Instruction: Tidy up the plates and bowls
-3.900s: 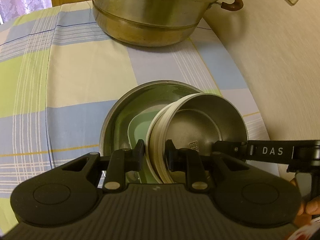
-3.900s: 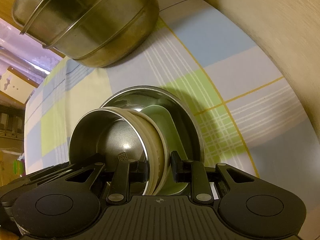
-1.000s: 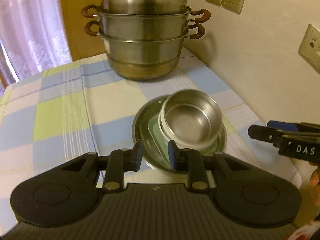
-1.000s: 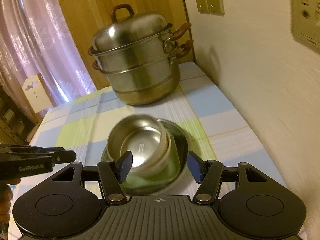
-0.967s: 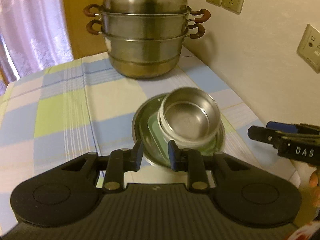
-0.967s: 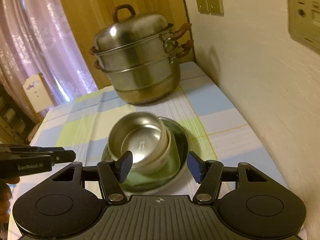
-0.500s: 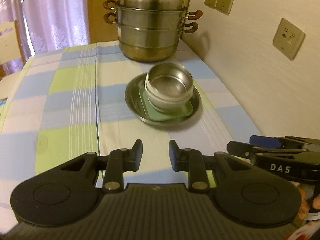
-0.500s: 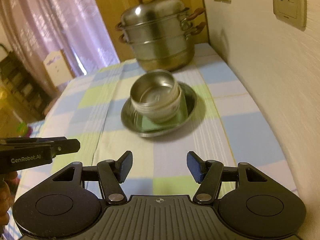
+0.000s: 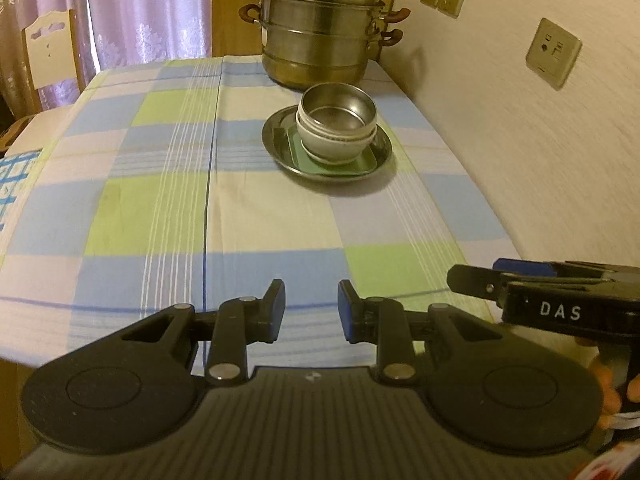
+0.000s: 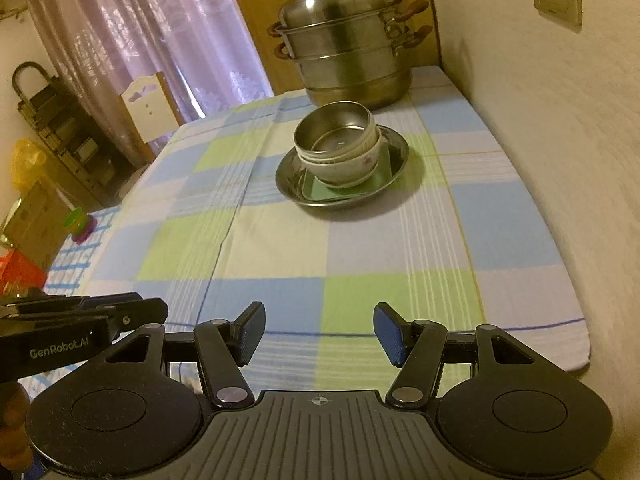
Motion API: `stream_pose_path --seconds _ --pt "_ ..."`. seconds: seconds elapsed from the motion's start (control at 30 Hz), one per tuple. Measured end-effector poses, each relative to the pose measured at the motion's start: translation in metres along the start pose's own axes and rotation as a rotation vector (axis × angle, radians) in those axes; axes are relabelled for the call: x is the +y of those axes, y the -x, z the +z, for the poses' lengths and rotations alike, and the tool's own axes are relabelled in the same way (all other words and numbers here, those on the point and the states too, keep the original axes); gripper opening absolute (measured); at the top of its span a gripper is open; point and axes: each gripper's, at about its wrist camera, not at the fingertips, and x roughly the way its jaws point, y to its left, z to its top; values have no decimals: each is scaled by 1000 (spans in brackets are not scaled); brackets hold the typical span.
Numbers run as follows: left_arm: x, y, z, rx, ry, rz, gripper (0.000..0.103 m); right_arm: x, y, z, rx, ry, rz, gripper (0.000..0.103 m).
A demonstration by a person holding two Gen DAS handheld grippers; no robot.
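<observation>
A counter (image 9: 280, 216) runs away from both cameras, covered by a checked cloth (image 9: 168, 208) in blue, green and cream. A pale wall (image 9: 520, 128) borders its right side and carries socket plates (image 9: 554, 53). At the far end stands a tiered steel steamer pot (image 9: 322, 24) with brown handles, backed by a wooden panel; lilac curtains (image 9: 132, 12) and a white chair back (image 9: 50, 54) fill the far left. In the right wrist view, dark shelving (image 10: 60, 136) stands at the far left.

The left gripper (image 9: 311, 311) hovers over the near edge of the counter, level and aimed at the far end, its fingers (image 9: 276, 308) a narrow gap apart with nothing between them. The right gripper (image 10: 319, 334) sits just to its right, also over the near edge, fingers (image 10: 250, 330) spread wide and empty. Each gripper shows at the edge of the other's view.

The dishes are stacked on the far right part of the counter, just in front of the steamer and well apart from both grippers. A round steel plate (image 9: 280, 148) lies at the bottom, a square green plate (image 9: 360, 164) in it, then a white bowl (image 10: 352, 170) with a small floral mark, and a steel bowl (image 9: 340, 106) nested on top, sitting slightly tilted. More nested rims seem to show between the two bowls, though their number is unclear.
</observation>
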Motion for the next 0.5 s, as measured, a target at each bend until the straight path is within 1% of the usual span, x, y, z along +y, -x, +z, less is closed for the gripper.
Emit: stream_pose_path --seconds 0.3,0.5 --pt "-3 11 -22 19 10 5 26 10 12 -20 17 26 26 60" --pt "-2 17 -28 18 4 -7 26 16 13 -27 24 29 12 60"
